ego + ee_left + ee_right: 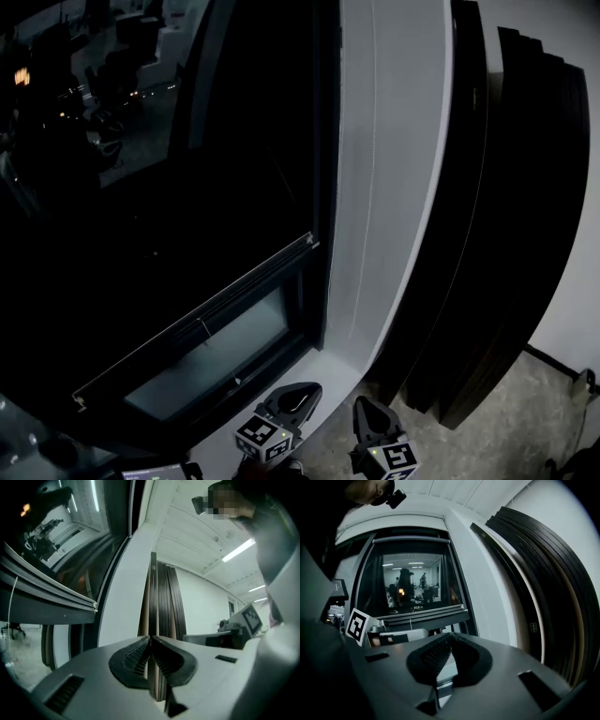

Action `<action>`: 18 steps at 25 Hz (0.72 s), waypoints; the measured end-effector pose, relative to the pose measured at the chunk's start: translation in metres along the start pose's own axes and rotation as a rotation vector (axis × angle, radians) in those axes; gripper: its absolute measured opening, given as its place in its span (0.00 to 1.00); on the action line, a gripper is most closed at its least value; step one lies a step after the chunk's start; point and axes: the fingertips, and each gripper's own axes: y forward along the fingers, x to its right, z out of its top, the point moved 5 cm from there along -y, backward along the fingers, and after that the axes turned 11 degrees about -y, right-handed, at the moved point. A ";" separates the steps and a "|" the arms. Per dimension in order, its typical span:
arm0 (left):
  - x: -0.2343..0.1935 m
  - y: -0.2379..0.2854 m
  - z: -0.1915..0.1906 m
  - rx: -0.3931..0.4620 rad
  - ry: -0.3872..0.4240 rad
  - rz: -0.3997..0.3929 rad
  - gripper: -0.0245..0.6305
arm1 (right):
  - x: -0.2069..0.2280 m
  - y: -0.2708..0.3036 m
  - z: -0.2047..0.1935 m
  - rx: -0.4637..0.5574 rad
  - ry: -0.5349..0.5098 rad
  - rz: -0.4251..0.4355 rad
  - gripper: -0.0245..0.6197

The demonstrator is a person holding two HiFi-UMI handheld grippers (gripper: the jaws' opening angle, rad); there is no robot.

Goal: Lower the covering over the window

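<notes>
A dark shade covers most of the window (169, 187). Its bottom rail (202, 314) runs slantwise low in the head view, with a strip of bare glass (211, 361) under it. A thin cord (217, 354) hangs from the rail. The rail shows too in the left gripper view (51, 595) and the right gripper view (422, 611). My left gripper (307, 390) is shut and holds nothing, just below the sill. Beside it my right gripper (366, 407) is also shut and holds nothing. Neither touches the shade. The jaws meet in both gripper views (150, 641) (450, 638).
A white wall pillar (394, 150) stands right of the window. Several dark curved boards (506, 234) lean against the wall further right, down to the speckled floor (506, 441). The white sill (333, 375) lies just ahead of the grippers.
</notes>
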 end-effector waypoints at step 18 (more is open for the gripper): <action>-0.104 0.023 0.034 0.007 -0.028 0.026 0.04 | 0.065 0.214 0.082 0.043 -0.177 0.020 0.05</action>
